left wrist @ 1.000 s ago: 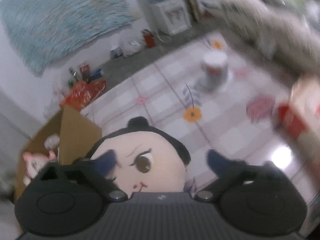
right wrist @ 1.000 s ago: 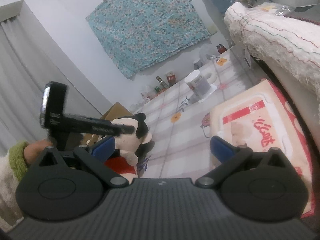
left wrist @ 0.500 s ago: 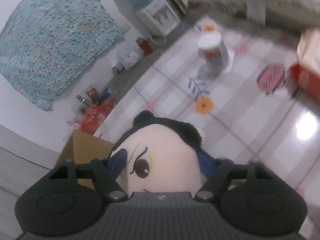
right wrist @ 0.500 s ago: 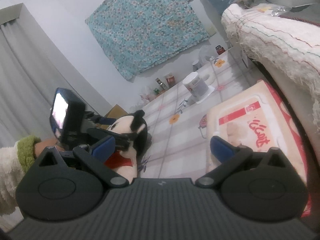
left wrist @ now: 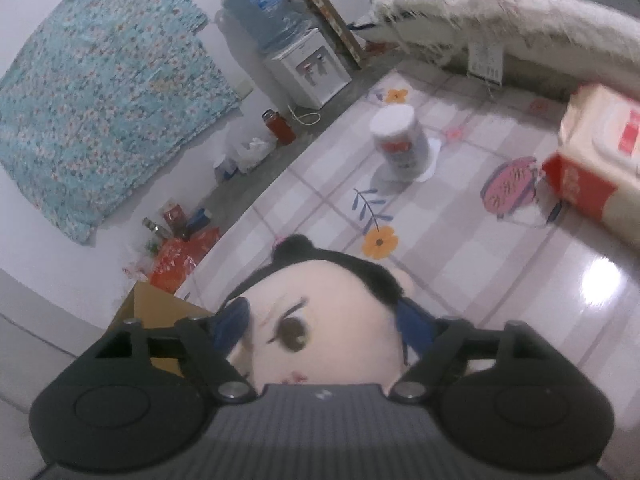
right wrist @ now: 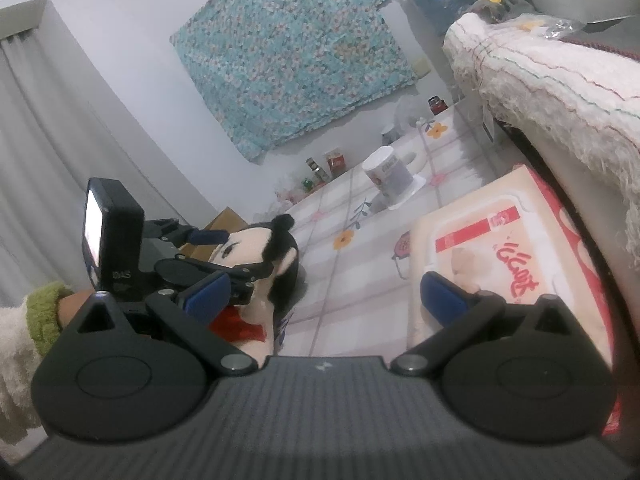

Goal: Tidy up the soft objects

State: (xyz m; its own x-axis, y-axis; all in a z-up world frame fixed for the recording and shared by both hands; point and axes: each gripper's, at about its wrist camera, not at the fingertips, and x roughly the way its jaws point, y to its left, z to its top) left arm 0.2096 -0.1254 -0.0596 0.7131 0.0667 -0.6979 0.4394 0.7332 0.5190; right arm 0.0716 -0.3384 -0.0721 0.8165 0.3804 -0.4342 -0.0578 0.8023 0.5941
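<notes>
A plush doll (left wrist: 320, 320) with a cream face, black hair and a red scarf stands on the tiled floor mat. My left gripper (left wrist: 326, 322) has its blue pads on both sides of the doll's head, and its jaws are opening while the pads still touch it. In the right wrist view the same doll (right wrist: 256, 248) shows at the left, with the left gripper (right wrist: 240, 252) clamped across its head and a green-cuffed sleeve (right wrist: 44, 316) behind it. My right gripper (right wrist: 326, 296) hangs open above the mat, with nothing between its fingers.
A cardboard box (left wrist: 160, 312) sits just behind the doll on the left. A large pack of wipes (right wrist: 500, 248) lies on the mat to the right, under a bed with a fringed blanket (right wrist: 560, 80). A white canister (left wrist: 400, 140) stands farther back; a water dispenser (left wrist: 308, 68) is by the wall.
The left gripper's pads came in from wide apart onto the doll's head, and its view rolled and tipped. The right gripper kept still.
</notes>
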